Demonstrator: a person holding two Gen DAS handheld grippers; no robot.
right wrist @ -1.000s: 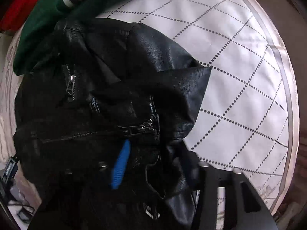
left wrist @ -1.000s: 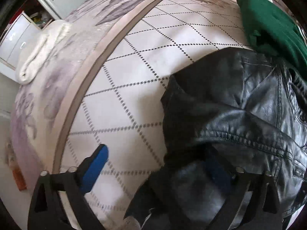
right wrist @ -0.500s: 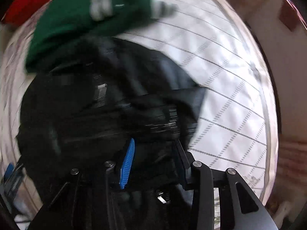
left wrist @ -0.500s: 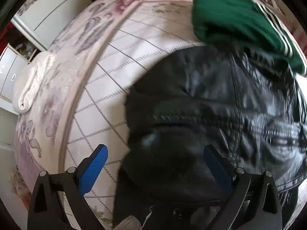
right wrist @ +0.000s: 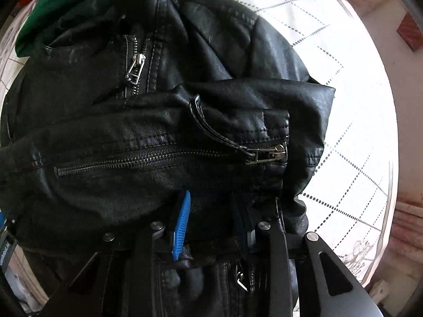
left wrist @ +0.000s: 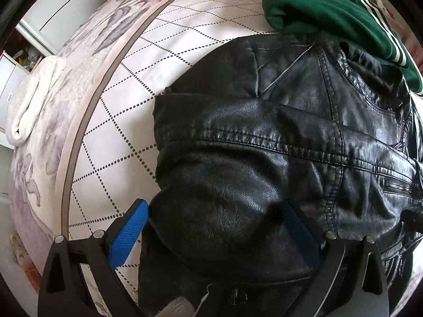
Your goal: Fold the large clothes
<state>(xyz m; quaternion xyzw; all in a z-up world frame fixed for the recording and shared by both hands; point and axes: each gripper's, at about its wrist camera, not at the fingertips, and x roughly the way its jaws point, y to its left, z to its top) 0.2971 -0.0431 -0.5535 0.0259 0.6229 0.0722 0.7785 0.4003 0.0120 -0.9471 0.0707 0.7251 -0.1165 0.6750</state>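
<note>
Meanwhile, a black leather jacket (left wrist: pixel 264 153) lies bunched and partly folded on a white bed cover (left wrist: pixel 127 84) printed with a dotted diamond grid, its far edge tucked against a green garment with white stripes (left wrist: pixel 317 8) at the top of the bed. The left gripper (left wrist: pixel 215 214) points steeply down with its jaws spread wide, straddling a rounded fold of the jacket; the left blue pad sits just beside the leather at the jacket's edge over the cover, while the right pad lies in shadow against the fold, and neither is seen to pinch it. From the other side, the right gripper (right wrist: pixel 211 203) points straight down into the jacket (right wrist: pixel 164 132) below a long pocket zipper (right wrist: pixel 148 158) and its metal pull; its jaws stand fairly narrow and are closing, with a bulge of leather between them, though whether the pads already press on it cannot be told. A rolled white towel (left wrist: pixel 34 97) rests on the flowered border of the bedding at the left.
</note>
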